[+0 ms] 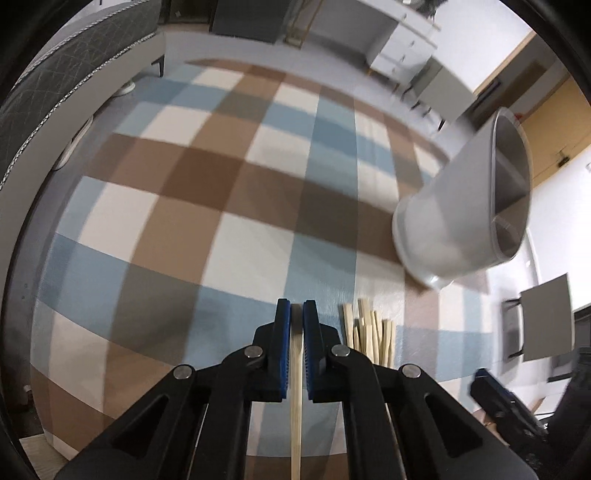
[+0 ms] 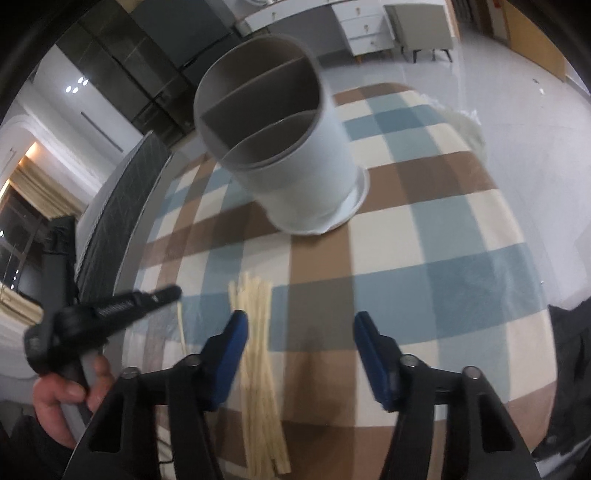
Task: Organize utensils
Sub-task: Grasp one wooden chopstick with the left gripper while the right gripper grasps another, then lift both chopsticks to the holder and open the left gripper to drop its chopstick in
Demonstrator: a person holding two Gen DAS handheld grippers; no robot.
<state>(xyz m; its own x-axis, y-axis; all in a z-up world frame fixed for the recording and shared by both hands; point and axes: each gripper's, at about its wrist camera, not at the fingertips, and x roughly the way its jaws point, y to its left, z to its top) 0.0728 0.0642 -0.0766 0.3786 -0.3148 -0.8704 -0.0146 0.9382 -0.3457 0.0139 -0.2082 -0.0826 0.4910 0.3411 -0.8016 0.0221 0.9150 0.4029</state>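
Left tool [image 1: 297, 314] pinches one chopstick [image 1: 296, 406]; right tool [image 2: 299, 325] gapes over bundle [image 2: 258, 369]; no readable writing.

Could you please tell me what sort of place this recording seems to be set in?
Probably a home-style living or dining room: a table with a checked tablecloth, a white drawer unit and a grey upholstered chair on a pale floor.

On the checked tablecloth [image 2: 424, 229] a divided utensil holder [image 2: 280, 147] stands at the far side; a bundle of chopsticks [image 2: 258, 362] lies nearer, before it. Left of the bundle, one chopstick [image 1: 296, 387] sits between the left gripper's [image 1: 296, 314] jaws
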